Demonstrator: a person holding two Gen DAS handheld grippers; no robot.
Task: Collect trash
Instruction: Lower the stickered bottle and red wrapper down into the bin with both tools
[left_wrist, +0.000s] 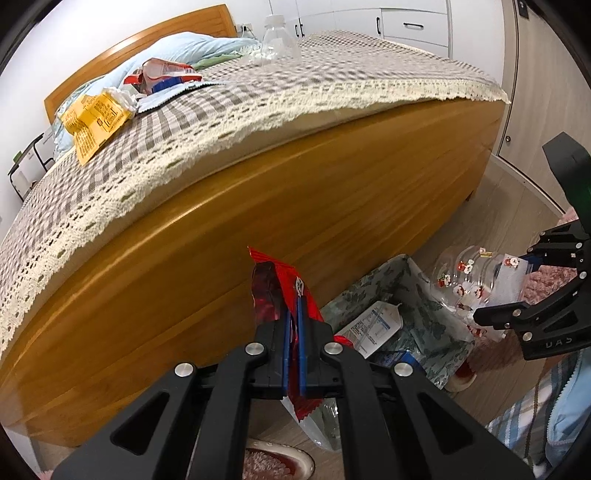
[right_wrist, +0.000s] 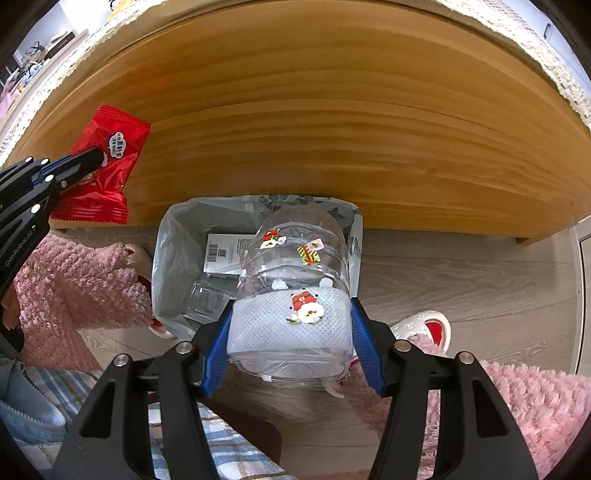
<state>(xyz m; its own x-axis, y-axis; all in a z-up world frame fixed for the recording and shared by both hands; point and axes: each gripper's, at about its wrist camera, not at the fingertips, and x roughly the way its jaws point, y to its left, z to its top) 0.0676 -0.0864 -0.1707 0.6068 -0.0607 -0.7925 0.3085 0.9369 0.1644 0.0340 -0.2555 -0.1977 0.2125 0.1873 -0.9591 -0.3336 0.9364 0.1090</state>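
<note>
My left claw (left_wrist: 294, 325) is matt black plastic with blue ribbed pads and shiny metal pins; it pinches a glossy red foil wrapper (left_wrist: 275, 291). My right claw (right_wrist: 291, 347) grips a clear, glossy plastic tub (right_wrist: 295, 266) with white mesh cloth inside. The bed (right_wrist: 314, 110) side is smooth varnished wood. The bin bag (right_wrist: 173, 258) is thin, cloudy plastic.
</note>
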